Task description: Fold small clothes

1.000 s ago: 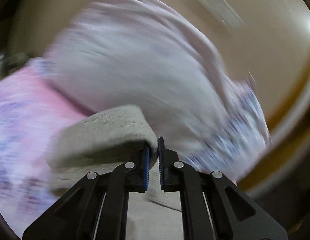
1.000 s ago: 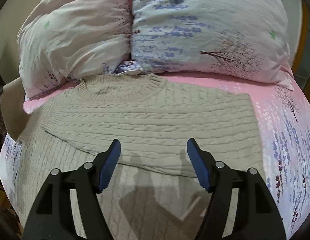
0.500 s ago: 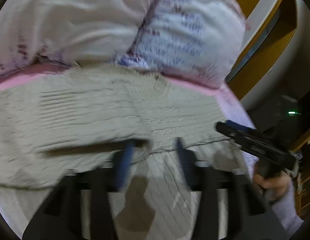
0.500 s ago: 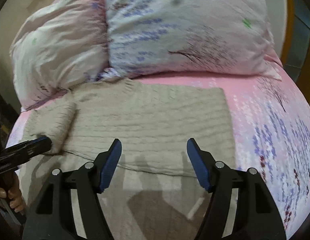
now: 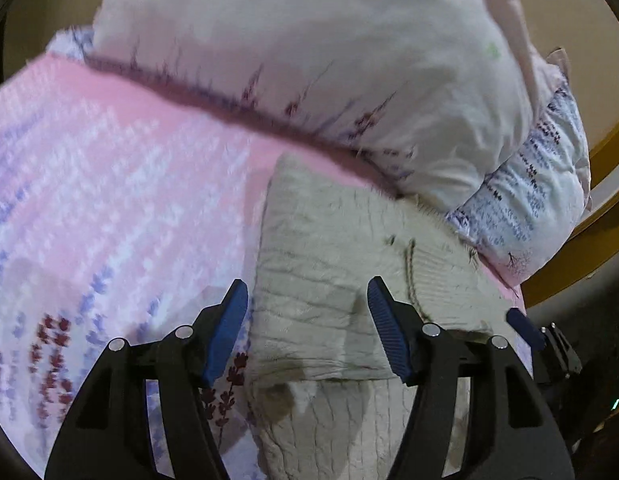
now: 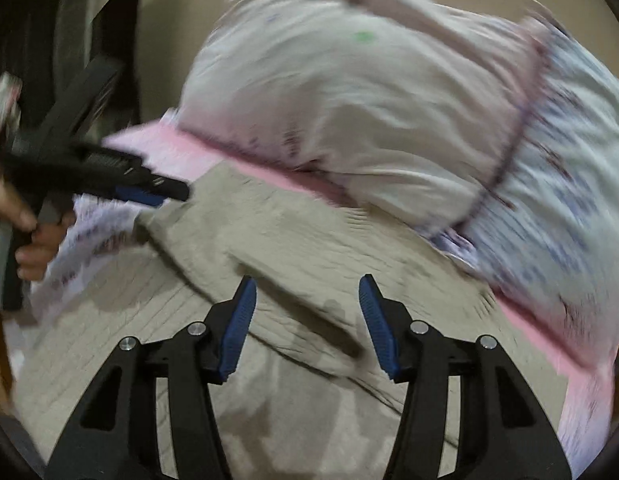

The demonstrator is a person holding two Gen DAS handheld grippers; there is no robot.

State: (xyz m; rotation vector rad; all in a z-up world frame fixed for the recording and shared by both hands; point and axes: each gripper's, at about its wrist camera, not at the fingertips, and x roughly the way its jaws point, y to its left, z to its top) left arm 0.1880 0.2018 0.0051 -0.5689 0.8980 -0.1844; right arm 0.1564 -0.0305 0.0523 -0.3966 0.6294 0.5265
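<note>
A beige cable-knit sweater (image 5: 329, 280) lies on the pink floral bed sheet (image 5: 109, 184), its sides folded inward. My left gripper (image 5: 307, 328) is open and empty, hovering over the sweater's left folded edge. My right gripper (image 6: 305, 328) is open and empty above the sweater (image 6: 293, 264), near a diagonal fold. The left gripper also shows in the right wrist view (image 6: 149, 192) at the sweater's far left corner, held by a hand. A blue tip of the right gripper (image 5: 525, 328) shows in the left wrist view at the right edge.
Two floral pillows (image 5: 349, 60) lie against the head of the bed just behind the sweater, also in the right wrist view (image 6: 389, 100). A yellow wooden bed frame (image 5: 589, 220) runs along the right. Dark furniture (image 6: 49, 20) stands at the left of the bed.
My left gripper has let go of the sweater part it held and opened, then swung left to the sweater's left edge. The right gripper, still open, has turned left.
</note>
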